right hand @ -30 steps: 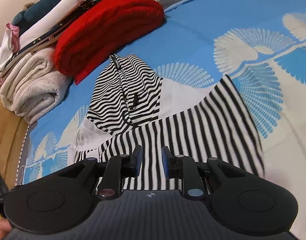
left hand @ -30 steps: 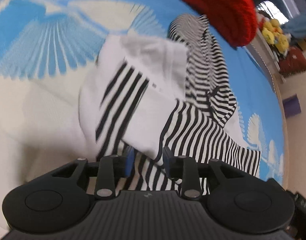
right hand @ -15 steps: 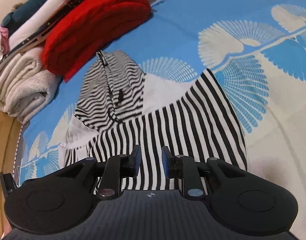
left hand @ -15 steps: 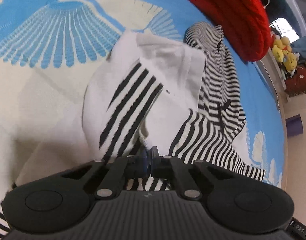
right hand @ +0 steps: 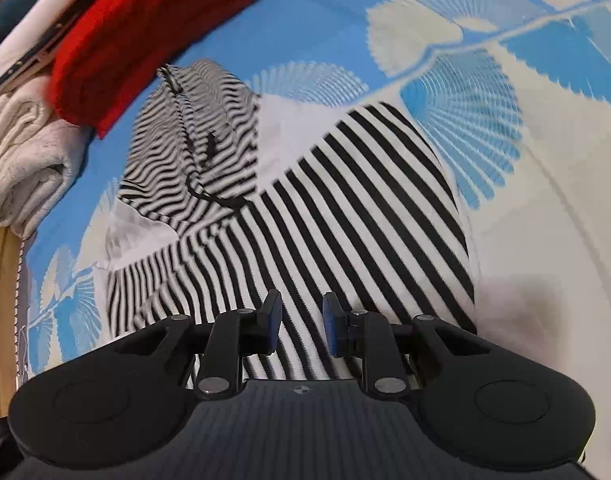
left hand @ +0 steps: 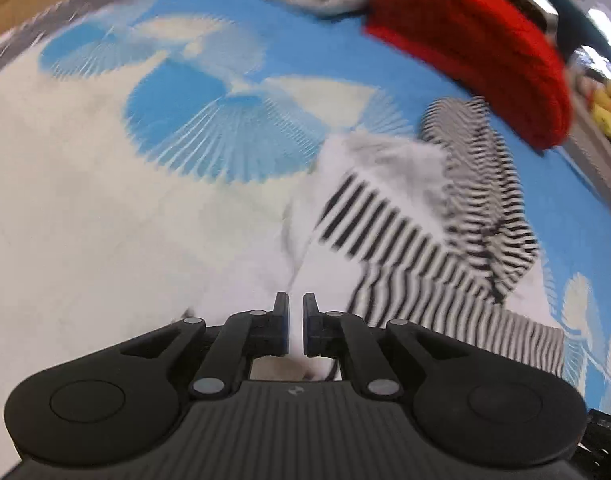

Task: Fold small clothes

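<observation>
Left tongs (left hand: 294, 322) pinched on striped garment (left hand: 405, 248) white edge; right tongs (right hand: 301, 322) apart, empty. Thin grip, could slip mid-fold.

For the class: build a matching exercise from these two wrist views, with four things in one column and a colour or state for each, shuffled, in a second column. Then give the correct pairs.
Things:
1. left tongs
2. right tongs
3. folded knit
4. rolled towel

Colour or state:
A. cream white
B. red
C. pinched on white fabric of the striped garment
D. apart, over the stripes

Pairs: 1-C, 2-D, 3-B, 4-A
</observation>
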A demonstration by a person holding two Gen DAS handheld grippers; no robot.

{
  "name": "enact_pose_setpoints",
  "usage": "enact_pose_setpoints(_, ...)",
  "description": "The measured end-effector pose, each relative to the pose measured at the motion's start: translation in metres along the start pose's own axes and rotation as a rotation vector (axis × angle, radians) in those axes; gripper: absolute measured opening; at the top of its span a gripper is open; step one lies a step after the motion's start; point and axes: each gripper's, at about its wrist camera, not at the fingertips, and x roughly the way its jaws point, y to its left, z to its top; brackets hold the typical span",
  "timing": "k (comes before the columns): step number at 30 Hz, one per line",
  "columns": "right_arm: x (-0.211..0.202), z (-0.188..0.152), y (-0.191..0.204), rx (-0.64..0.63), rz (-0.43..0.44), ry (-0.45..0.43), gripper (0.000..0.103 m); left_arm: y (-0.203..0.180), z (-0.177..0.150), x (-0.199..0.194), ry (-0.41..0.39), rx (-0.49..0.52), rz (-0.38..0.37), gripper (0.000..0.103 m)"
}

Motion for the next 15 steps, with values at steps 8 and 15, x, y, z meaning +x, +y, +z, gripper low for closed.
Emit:
enact_pose_setpoints(8, 0.024, -0.011, -0.018, 0.011, -0.107, 0.026, 0.023, 0.000, -0.013, 0.064, 0.204, 0.069, -0.035, 0.031)
enact_pose_setpoints(15, 0.019, -0.016, -0.014, -0.043, -0.121, -0.008, 0.023, 0.005, 0.000, 0.050, 0.112, 0.049, -0.041, 0.034)
